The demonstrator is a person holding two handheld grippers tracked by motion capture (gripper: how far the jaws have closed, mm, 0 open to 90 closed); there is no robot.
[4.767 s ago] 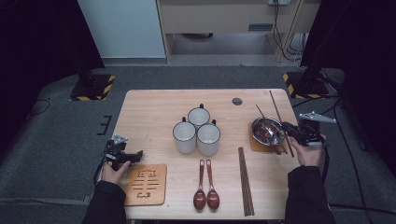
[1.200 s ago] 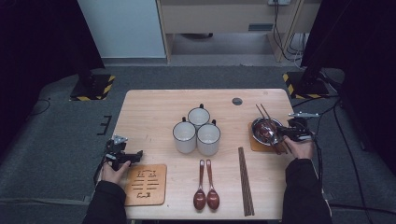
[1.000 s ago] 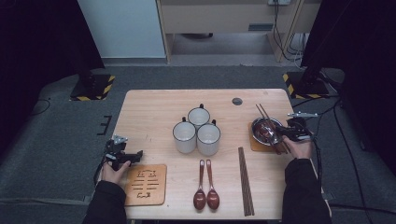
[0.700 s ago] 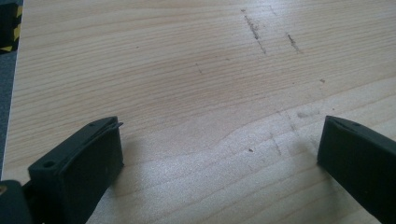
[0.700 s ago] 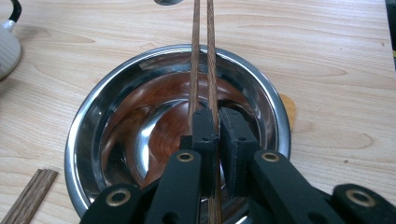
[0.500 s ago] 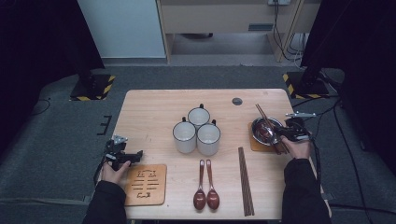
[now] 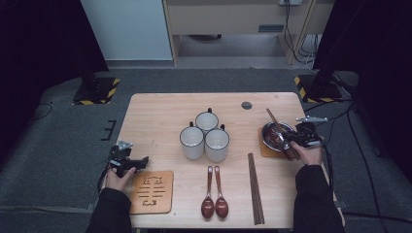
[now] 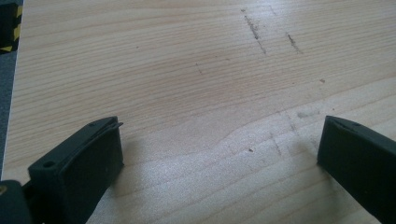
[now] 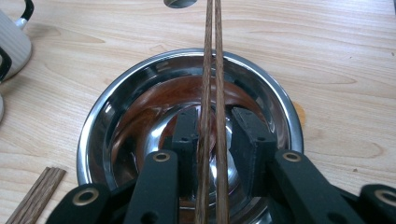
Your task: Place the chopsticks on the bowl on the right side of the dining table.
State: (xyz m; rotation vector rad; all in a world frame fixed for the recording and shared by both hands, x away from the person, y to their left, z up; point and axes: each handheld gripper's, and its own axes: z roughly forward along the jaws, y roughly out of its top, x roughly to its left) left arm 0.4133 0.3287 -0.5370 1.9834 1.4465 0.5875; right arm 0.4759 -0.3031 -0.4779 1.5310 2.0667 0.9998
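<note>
Wood table [image 7: 160, 109] near-to-far: left gripper [image 8: 219, 154] idles agape over bare wood, right gripper [image 9: 217, 135] has just been opening, letting go the chopsticks [image 9: 212, 70] so they rest across the bowl [image 9: 116, 102] on its coaster [image 7: 264, 149].

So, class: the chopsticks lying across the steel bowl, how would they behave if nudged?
The chopsticks look thin, stiff and light. Bridging the bowl on its polished rim, they would probably slide or roll easily. The right gripper has just opened around them, so little steadies them.
</note>
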